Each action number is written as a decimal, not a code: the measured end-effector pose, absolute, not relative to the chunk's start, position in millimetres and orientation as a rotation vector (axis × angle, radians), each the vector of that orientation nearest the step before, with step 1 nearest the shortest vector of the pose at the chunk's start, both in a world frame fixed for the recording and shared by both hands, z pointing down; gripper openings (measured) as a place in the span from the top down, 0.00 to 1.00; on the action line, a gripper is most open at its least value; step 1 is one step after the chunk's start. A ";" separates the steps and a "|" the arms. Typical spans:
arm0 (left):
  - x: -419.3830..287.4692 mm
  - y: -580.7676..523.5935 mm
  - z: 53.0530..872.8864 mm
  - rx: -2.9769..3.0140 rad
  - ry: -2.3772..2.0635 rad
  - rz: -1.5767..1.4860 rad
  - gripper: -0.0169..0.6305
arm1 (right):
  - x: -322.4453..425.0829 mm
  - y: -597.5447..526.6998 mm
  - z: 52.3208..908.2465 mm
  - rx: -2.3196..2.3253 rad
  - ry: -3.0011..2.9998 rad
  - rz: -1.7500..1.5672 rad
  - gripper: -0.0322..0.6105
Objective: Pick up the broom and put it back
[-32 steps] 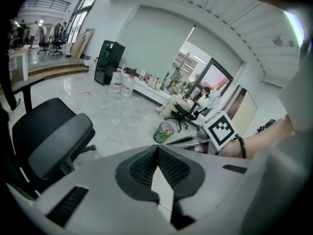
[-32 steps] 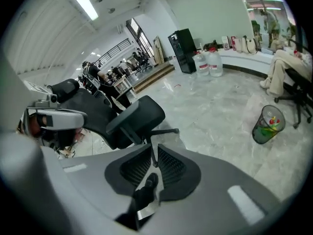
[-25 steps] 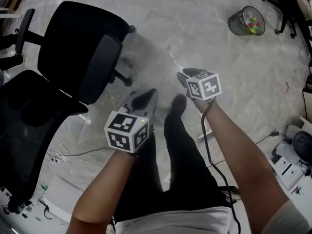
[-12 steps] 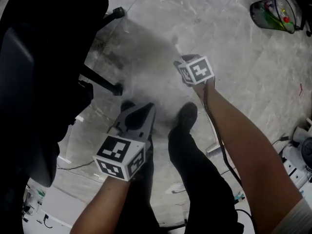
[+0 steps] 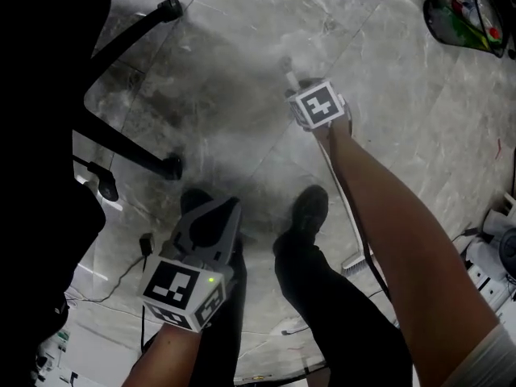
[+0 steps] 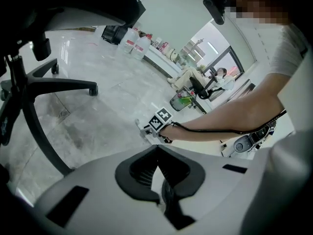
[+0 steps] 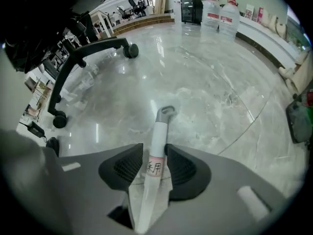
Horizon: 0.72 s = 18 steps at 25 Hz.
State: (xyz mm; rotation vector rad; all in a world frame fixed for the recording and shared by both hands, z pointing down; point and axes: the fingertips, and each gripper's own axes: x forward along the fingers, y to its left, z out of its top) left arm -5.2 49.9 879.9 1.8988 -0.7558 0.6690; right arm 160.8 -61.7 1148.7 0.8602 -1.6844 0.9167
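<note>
L gripper [image 6: 157, 148] closed; R gripper [image 7: 154, 148] jaws just opening, astride handle [image 7: 159, 131]

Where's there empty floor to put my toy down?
The widest bare floor lies between the broom and the bin, top right of the head view. Another patch sits between the chair legs and the broom. It is crowded around the shoes and by the cable at lower left.
</note>
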 end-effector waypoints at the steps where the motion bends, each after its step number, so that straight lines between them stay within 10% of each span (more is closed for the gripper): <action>1: -6.3 50.4 882.4 1.898 -0.753 0.673 0.96 | 166.5 -59.2 1154.2 0.873 -1.652 0.917 0.75; 18: 37.2 33.2 794.0 2.008 -0.719 0.609 0.96 | 153.1 -60.9 1052.8 0.920 -1.782 0.854 0.80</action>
